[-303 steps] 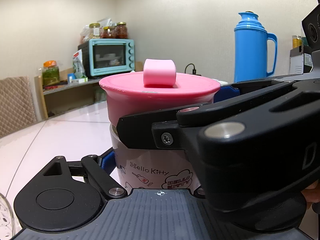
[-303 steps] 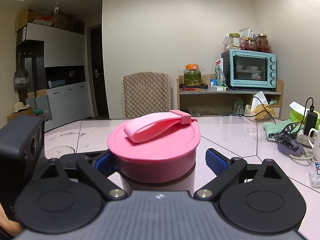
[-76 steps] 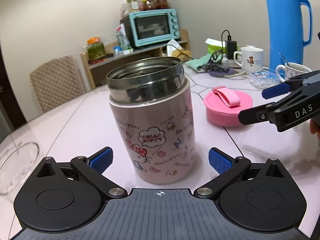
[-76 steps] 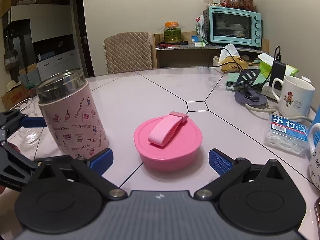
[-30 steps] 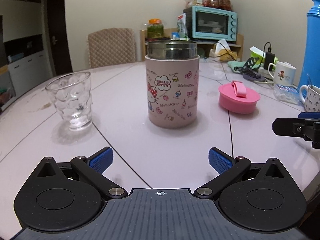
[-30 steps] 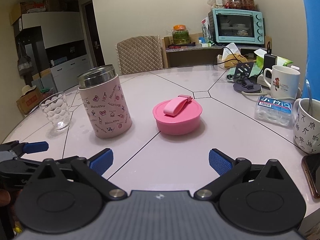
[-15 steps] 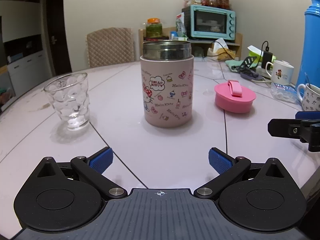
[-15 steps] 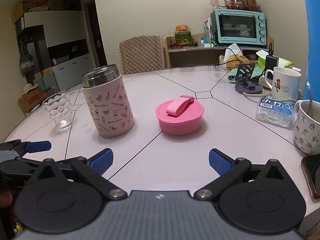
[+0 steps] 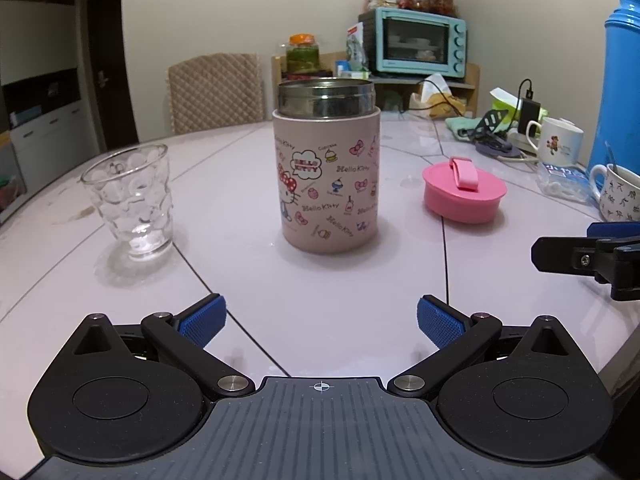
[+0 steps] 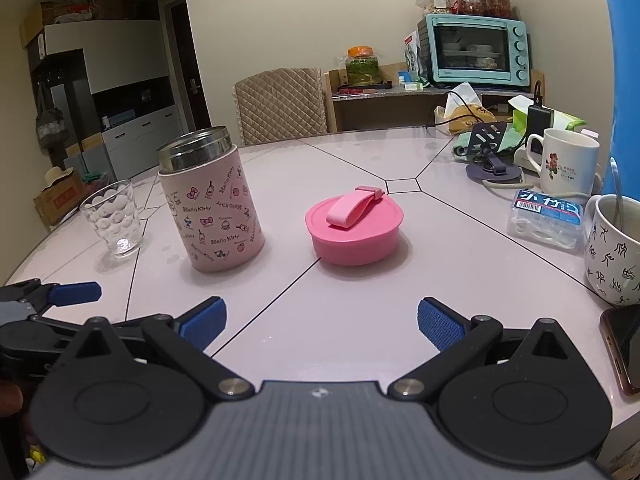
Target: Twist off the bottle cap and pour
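Note:
A pink Hello Kitty bottle (image 9: 327, 176) stands upright and uncapped on the table, its steel rim bare; it also shows in the right wrist view (image 10: 210, 204). Its pink cap (image 9: 464, 192) with a strap lies on the table to its right, also in the right wrist view (image 10: 355, 230). A clear dimpled glass (image 9: 130, 204) stands left of the bottle, also in the right wrist view (image 10: 114, 218). My left gripper (image 9: 319, 318) is open and empty, well short of the bottle. My right gripper (image 10: 319, 320) is open and empty, short of the cap.
A blue thermos (image 9: 618, 88), two mugs (image 10: 562, 160) (image 10: 614, 248), a small plastic box (image 10: 546, 216) and a phone (image 10: 624, 344) crowd the right side. The table (image 9: 320, 280) edge curves near on the left. A chair (image 10: 280, 104) and toaster oven (image 10: 476, 48) stand behind.
Both grippers have drawn back from the bottle and cap since 2.5 s ago; over the last second little changed, the views shifting slightly.

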Demonstrator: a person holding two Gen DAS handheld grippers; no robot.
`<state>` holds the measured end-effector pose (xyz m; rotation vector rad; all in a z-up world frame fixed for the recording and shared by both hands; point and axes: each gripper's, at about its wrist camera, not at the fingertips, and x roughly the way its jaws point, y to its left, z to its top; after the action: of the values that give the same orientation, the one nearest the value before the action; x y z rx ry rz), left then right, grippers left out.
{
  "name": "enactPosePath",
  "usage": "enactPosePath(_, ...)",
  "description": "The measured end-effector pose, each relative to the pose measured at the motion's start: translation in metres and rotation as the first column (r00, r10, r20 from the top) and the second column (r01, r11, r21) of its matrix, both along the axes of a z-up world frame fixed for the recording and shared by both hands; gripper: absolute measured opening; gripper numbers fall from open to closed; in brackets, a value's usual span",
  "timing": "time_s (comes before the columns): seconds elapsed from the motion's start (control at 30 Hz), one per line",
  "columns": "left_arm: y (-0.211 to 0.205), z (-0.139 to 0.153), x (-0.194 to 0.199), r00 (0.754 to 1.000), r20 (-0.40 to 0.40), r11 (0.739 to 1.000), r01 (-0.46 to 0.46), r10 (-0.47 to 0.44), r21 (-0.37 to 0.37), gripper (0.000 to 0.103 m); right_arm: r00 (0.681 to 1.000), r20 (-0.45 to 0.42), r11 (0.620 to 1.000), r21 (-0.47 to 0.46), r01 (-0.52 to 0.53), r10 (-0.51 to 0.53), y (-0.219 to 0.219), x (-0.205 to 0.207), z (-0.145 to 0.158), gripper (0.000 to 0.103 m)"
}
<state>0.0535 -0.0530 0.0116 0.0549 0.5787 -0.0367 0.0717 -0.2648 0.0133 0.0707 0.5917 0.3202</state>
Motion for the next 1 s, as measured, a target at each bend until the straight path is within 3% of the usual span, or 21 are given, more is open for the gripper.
enactPosePath(1.0,-0.0060,-0.0006,-0.0052,1.000,0.008,1.000,0.009,-0.009,-0.006,0.103,1.000,0.004,1.000,-0.028,0.014,-0.014,-0.0049,-0.0079,-0.0026,0.103)
